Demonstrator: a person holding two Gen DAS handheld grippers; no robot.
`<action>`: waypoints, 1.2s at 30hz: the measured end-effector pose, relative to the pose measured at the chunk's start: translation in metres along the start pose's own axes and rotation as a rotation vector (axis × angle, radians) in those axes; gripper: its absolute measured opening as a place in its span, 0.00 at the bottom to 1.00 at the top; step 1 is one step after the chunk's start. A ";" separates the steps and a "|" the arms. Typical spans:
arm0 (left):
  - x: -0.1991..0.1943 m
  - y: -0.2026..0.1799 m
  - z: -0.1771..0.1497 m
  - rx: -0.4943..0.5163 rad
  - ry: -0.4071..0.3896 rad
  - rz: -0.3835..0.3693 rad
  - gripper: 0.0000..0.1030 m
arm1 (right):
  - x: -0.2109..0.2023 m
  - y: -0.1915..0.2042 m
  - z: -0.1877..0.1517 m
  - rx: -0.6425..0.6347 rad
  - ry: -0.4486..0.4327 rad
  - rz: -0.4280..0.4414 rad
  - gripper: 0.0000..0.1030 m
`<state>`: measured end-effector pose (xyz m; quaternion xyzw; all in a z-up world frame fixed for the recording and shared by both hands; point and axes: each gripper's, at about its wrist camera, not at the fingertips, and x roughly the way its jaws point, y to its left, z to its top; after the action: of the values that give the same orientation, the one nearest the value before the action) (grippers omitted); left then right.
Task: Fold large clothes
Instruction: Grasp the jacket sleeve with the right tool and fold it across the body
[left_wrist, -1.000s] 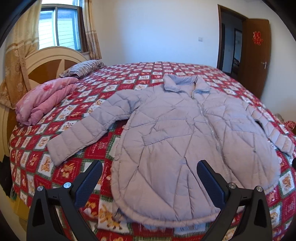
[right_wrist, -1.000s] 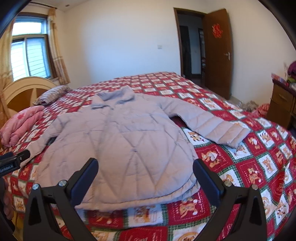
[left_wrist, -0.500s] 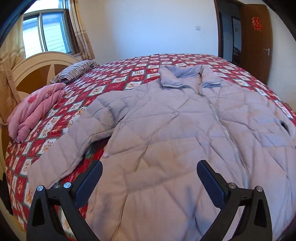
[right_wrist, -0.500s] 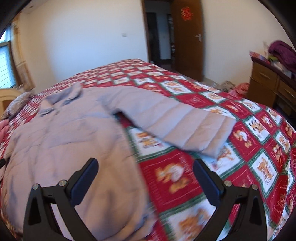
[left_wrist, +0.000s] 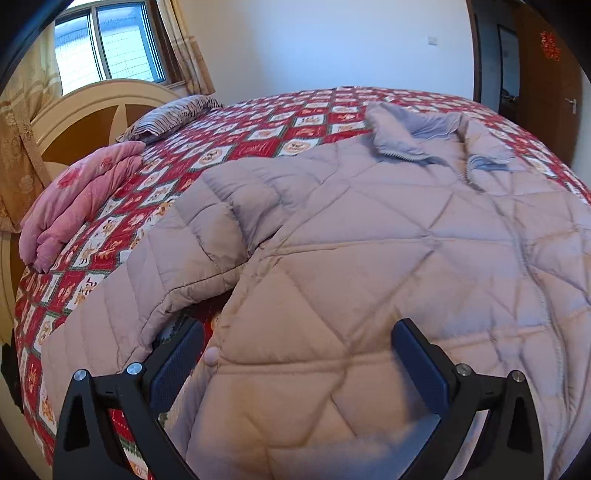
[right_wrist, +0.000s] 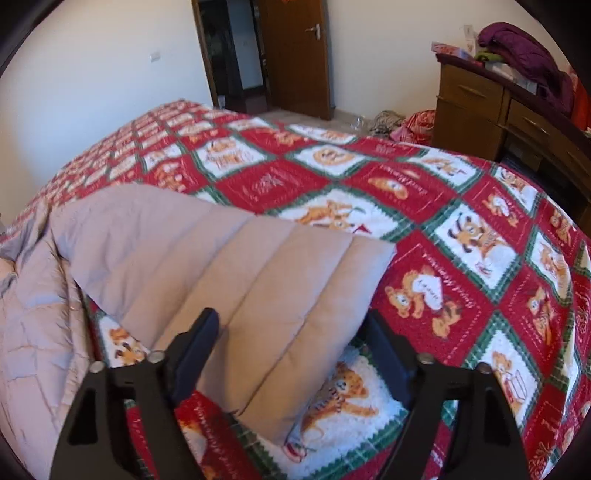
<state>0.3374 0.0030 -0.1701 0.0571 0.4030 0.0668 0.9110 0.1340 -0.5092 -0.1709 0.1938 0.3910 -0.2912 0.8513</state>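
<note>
grippers open over jacket

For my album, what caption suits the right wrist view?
Open right gripper straddling the sleeve of a padded jacket on a red patterned bedspread.

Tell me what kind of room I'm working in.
A home bedroom, most likely: a bed under a red patchwork quilt, a striped pillow by the cream headboard, and a wooden dresser.
</note>
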 end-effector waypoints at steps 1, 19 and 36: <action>0.005 0.001 0.001 0.001 0.011 0.000 0.99 | 0.000 0.002 0.000 -0.014 -0.002 -0.009 0.74; -0.009 0.031 0.019 -0.058 -0.009 -0.054 0.99 | -0.058 0.074 0.039 -0.202 -0.194 0.143 0.11; 0.000 0.076 0.021 -0.103 -0.049 0.015 0.99 | -0.089 0.282 0.007 -0.517 -0.318 0.377 0.11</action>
<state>0.3474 0.0769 -0.1442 0.0145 0.3762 0.0928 0.9218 0.2731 -0.2694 -0.0686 -0.0073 0.2717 -0.0471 0.9612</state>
